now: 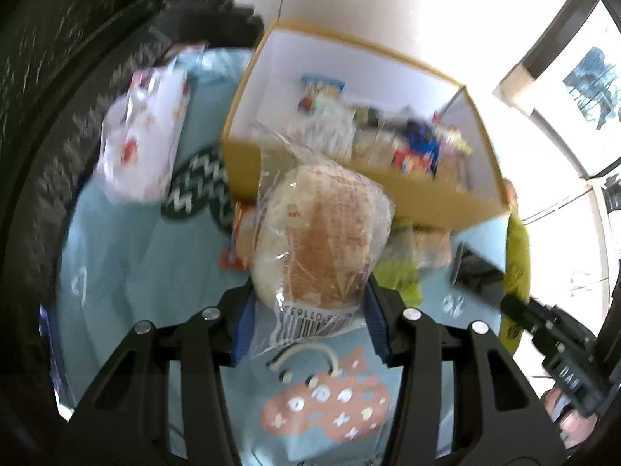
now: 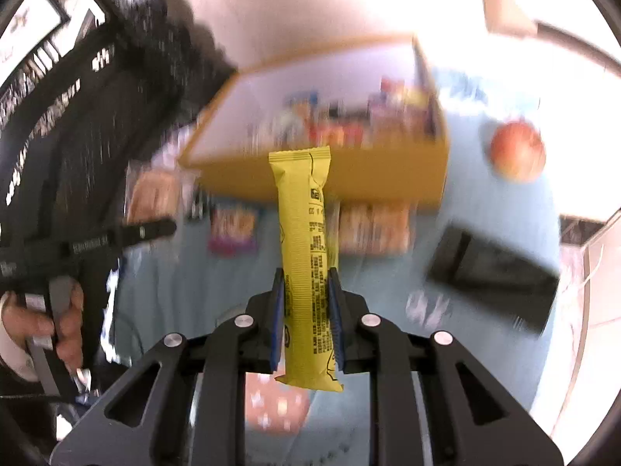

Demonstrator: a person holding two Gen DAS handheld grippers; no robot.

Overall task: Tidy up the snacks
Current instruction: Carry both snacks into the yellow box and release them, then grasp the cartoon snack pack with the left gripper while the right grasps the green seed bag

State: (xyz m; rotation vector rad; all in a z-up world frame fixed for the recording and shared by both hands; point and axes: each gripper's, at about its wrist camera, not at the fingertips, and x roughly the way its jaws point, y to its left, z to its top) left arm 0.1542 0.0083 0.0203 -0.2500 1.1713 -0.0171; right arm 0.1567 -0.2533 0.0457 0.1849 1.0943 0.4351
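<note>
Here, in the left wrist view, the left claw (image 1: 310, 322) grips a clear plastic bag of round, pale-and-brown bread (image 1: 318, 233), its blue pads pressed on the bag's lower end near the barcode, jaws partly spread around its bulk. The bag's long axis runs out toward twelve o'clock. The yellow cardboard box with a white inside (image 1: 411, 190), already holding assorted snack packets, lies just beyond the bag, between twelve and one o'clock. The light blue patterned cloth on the worktop (image 1: 128, 256) lies below.

In the right wrist view, the right claw (image 2: 306, 318) is clamped narrowly on a long yellow foil snack bar (image 2: 306, 240), held near its lower half. The bar points to twelve o'clock, its far tip overlapping the box's near yellow wall (image 2: 372, 178). Both hands seem about equally near the box; the likely next move is carrying each item over that near wall.
</note>
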